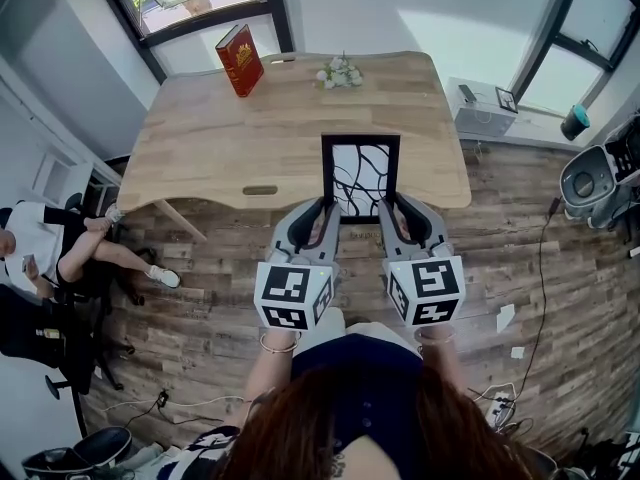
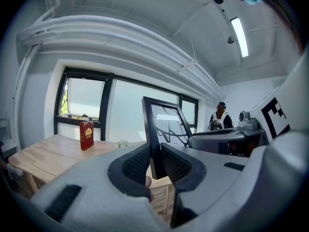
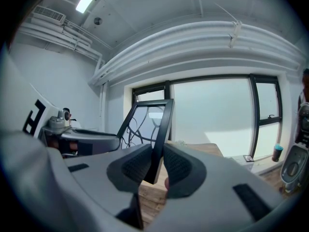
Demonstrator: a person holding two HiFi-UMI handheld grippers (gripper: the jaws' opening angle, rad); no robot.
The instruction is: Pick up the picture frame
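Picture frame: a black rectangular picture frame (image 1: pixel 360 176) with a white print of dark branches, held upright with its printed face showing in the head view. It hangs at the near edge of the light wooden table (image 1: pixel 220 138), and its lower bar overlaps the table's rim and the plank floor (image 1: pixel 200 328).
Left gripper: the grey two-jaw left gripper (image 1: pixel 323 211) is clamped on the frame's left bar near the bottom corner. Its ribbed dark pads (image 2: pixel 136 164) press the bar from both faces.
Right gripper: the matching grey right gripper (image 1: pixel 392 209) is clamped the same way on the right bar, with its pads (image 3: pixel 181 166) tight against it.
Frame and grippers: the frame sits between the two grippers, gripped low on either side, and most of it rises above the jaws.
Table top: a red hardback book (image 1: pixel 240 59) stands at the far left and a small cluster of white flowers (image 1: pixel 340 72) lies at the far edge — both well apart from the frame.
Left of table: a person (image 1: pixel 70 253) sits on a chair.
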